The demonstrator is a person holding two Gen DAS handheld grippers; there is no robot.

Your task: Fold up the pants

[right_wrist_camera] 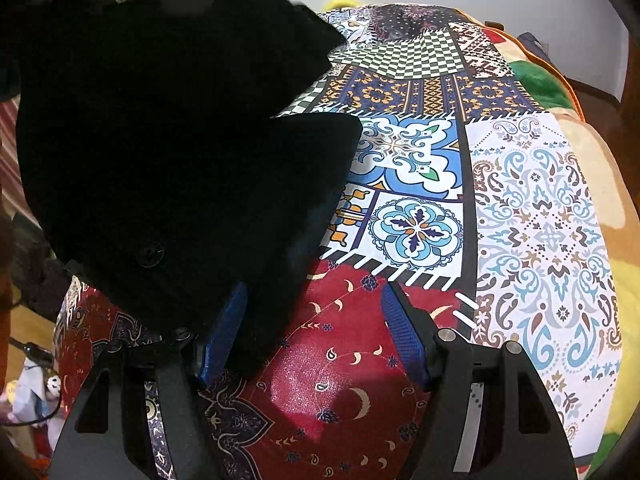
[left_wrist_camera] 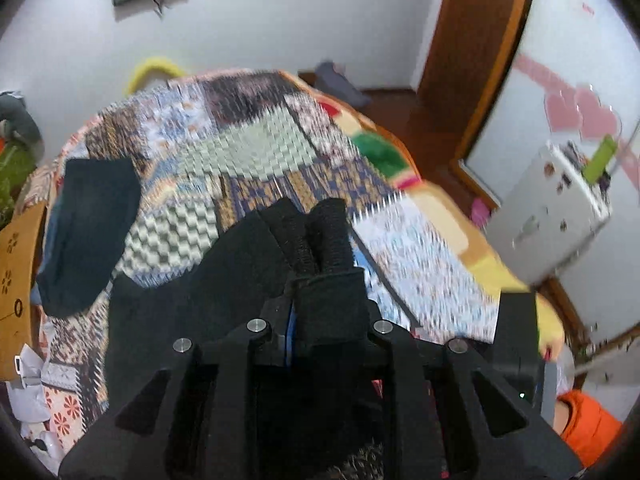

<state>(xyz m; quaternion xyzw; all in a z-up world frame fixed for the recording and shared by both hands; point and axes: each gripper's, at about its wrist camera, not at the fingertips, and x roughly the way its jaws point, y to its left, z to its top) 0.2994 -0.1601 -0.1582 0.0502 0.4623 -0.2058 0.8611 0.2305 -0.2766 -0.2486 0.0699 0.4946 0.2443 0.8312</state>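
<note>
The black pants [right_wrist_camera: 160, 152] hang lifted over the patchwork bedspread [right_wrist_camera: 528, 216], filling the left of the right wrist view; a button shows low on them. My left gripper [left_wrist_camera: 320, 240] is shut on a bunched fold of the black pants [left_wrist_camera: 224, 280], held above the bed. My right gripper [right_wrist_camera: 316, 332] is open, its blue pads [right_wrist_camera: 404, 332] wide apart; the pants' lower edge drapes over the left pad, the jaws not closed on it.
A dark blue folded garment [left_wrist_camera: 88, 232] lies at the bed's left side. A white cabinet [left_wrist_camera: 548, 216] stands right of the bed, beside a wooden door frame [left_wrist_camera: 472, 56]. The bedspread [left_wrist_camera: 248, 148] is bare toward the far end.
</note>
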